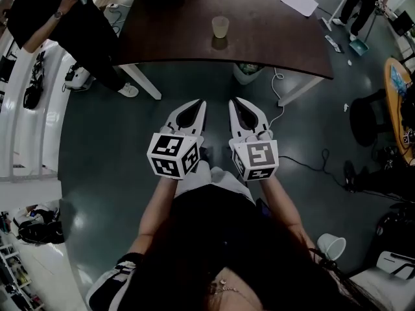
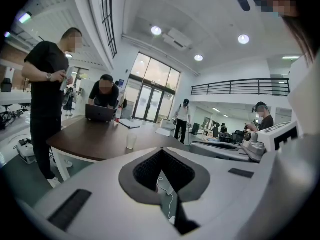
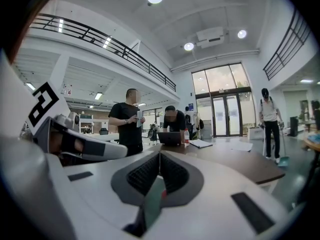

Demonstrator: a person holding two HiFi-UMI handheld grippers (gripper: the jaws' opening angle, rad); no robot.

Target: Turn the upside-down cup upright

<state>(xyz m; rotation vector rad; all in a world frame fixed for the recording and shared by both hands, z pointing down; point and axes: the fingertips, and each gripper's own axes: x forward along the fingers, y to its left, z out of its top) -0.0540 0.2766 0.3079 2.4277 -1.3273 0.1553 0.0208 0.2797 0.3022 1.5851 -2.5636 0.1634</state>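
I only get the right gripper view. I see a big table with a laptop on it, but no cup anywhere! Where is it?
Observer: The head view shows it. The cup stands on the table, near its front edge.
Operator: Am I close enough to grab it?
Observer: No. In the head view the right gripper is over the floor, short of the table's edge.
Operator: Is my other gripper holding something?
Observer: No. The left gripper view shows the left gripper shut, with nothing between its jaws.
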